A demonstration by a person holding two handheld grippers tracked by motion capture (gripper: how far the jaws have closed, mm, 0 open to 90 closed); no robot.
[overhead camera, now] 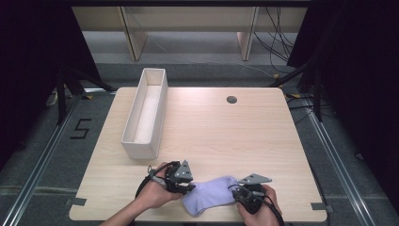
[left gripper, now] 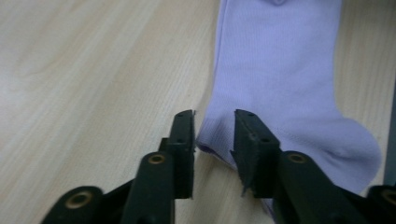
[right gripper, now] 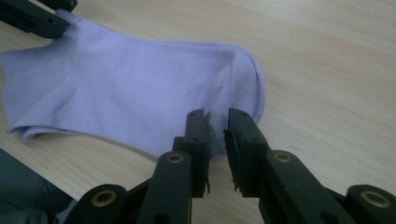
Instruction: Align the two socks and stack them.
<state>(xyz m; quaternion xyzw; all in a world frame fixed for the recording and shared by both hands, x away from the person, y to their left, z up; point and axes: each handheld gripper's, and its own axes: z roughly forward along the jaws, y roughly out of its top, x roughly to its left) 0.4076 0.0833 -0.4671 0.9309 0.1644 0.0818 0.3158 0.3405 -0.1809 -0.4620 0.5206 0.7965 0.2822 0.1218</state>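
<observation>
A pale lilac sock point(overhead camera: 209, 193) lies flat on the wooden table point(overhead camera: 226, 132) near its front edge, between my two grippers. My left gripper point(overhead camera: 184, 187) is at the sock's left end; in the left gripper view its jaws point(left gripper: 214, 135) stand apart, with a corner of the sock point(left gripper: 280, 70) lying loose in the gap. My right gripper point(overhead camera: 236, 192) is at the sock's right end. In the right gripper view its jaws point(right gripper: 215, 130) are slightly parted, with the edge of the sock point(right gripper: 130, 93) between them, not pinched. The left gripper's jaw tip point(right gripper: 37, 18) rests at the sock's far corner.
A long, narrow white box point(overhead camera: 140, 148), open on top, stands on the left part of the table, running front to back. A small round cable hole point(overhead camera: 231, 99) sits near the far edge. Dark curtains and floor rails flank the table.
</observation>
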